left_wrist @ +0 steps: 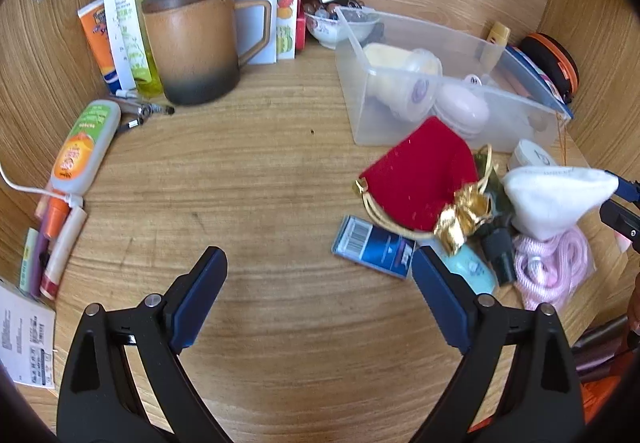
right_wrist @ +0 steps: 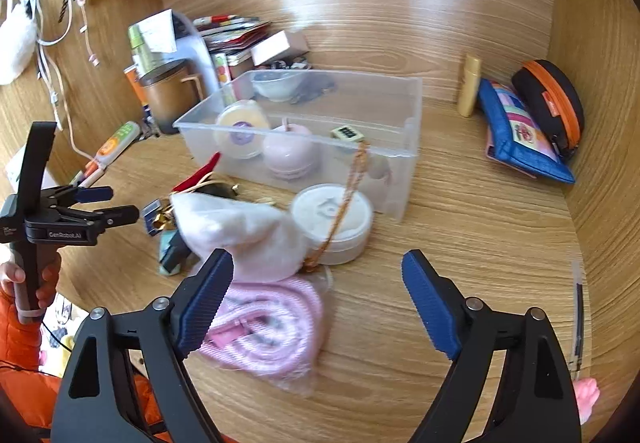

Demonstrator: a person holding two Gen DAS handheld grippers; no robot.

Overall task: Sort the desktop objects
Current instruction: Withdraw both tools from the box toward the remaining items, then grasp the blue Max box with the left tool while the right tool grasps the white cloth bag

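My left gripper (left_wrist: 320, 263) hangs open over bare wooden desk with nothing between its fingers. Just right of it lie a blue barcoded card box (left_wrist: 374, 247), a red velvet pouch (left_wrist: 420, 175) with gold ties, and a white fabric pouch (left_wrist: 556, 199). My right gripper (right_wrist: 316, 263) is open too. Its left finger sits against the white pouch (right_wrist: 240, 231) and over a pink cable bundle in a clear bag (right_wrist: 264, 327). Beyond its fingers a round white jar (right_wrist: 332, 219) stands. A clear plastic bin (right_wrist: 412, 123) behind holds a yellow-lidded tub and a pink case.
A brown mug (left_wrist: 192, 47), bottles and tubes (left_wrist: 86, 147) crowd the left; papers and boxes stand at the back. A blue pouch (right_wrist: 520, 131) and a black-orange case (right_wrist: 556, 103) lean at the right wall. A hand in an orange sleeve (right_wrist: 24, 283) holds the left gripper (right_wrist: 116, 205).
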